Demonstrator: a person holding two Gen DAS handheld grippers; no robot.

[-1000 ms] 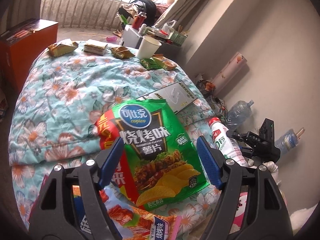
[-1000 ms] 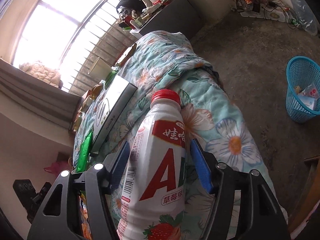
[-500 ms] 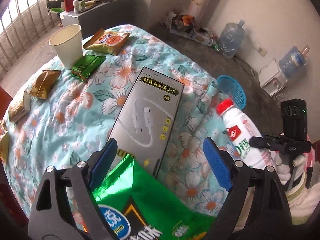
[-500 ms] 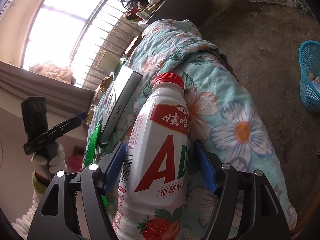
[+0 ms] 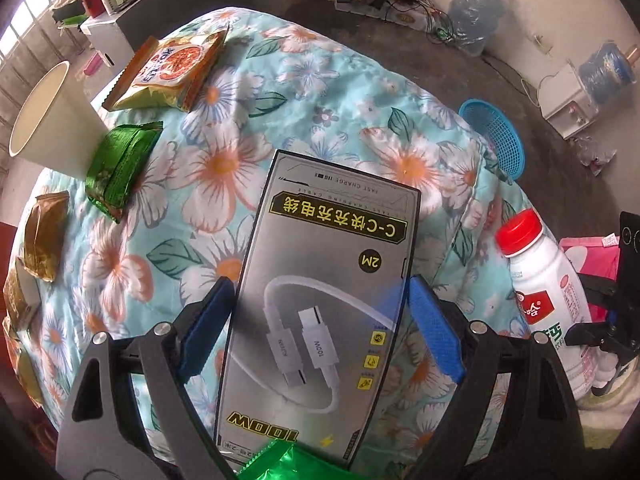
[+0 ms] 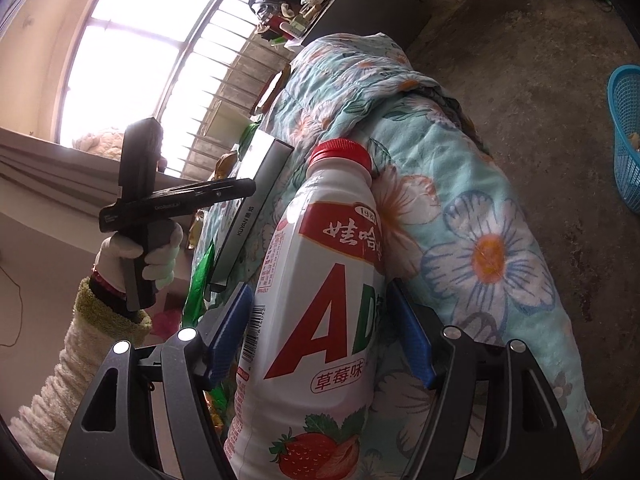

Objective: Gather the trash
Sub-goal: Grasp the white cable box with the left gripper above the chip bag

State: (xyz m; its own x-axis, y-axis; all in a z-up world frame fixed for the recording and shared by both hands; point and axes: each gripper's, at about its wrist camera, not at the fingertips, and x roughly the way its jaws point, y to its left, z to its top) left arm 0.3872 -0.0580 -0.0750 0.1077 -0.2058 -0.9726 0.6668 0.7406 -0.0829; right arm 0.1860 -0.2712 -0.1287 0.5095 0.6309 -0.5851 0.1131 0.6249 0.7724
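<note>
My left gripper [image 5: 320, 324] is open, its blue pads on either side of a grey charging-cable box [image 5: 320, 300] lying on the flowered quilt [image 5: 360, 92]; I cannot tell if they touch it. My right gripper [image 6: 320, 332] is shut on a white strawberry milk bottle [image 6: 320, 300] with a red cap, held near the quilt's edge; the bottle also shows in the left wrist view [image 5: 548, 284]. A green chip bag edge [image 5: 288, 464] lies below the box. A blue trash basket [image 5: 496, 136] stands on the floor beyond the quilt, also in the right wrist view [image 6: 626, 136].
Other trash on the quilt: a paper cup [image 5: 52, 120], a green packet [image 5: 120, 164], an orange snack bag [image 5: 172, 72], brown packets [image 5: 44, 236]. Water jugs [image 5: 476, 12] and a power strip stand by the wall. The left hand's gripper [image 6: 160, 204] shows in the right wrist view.
My left gripper has moved forward from over the green chip bag to straddle the cable box. The right gripper has kept hold of the bottle, shifting only slightly.
</note>
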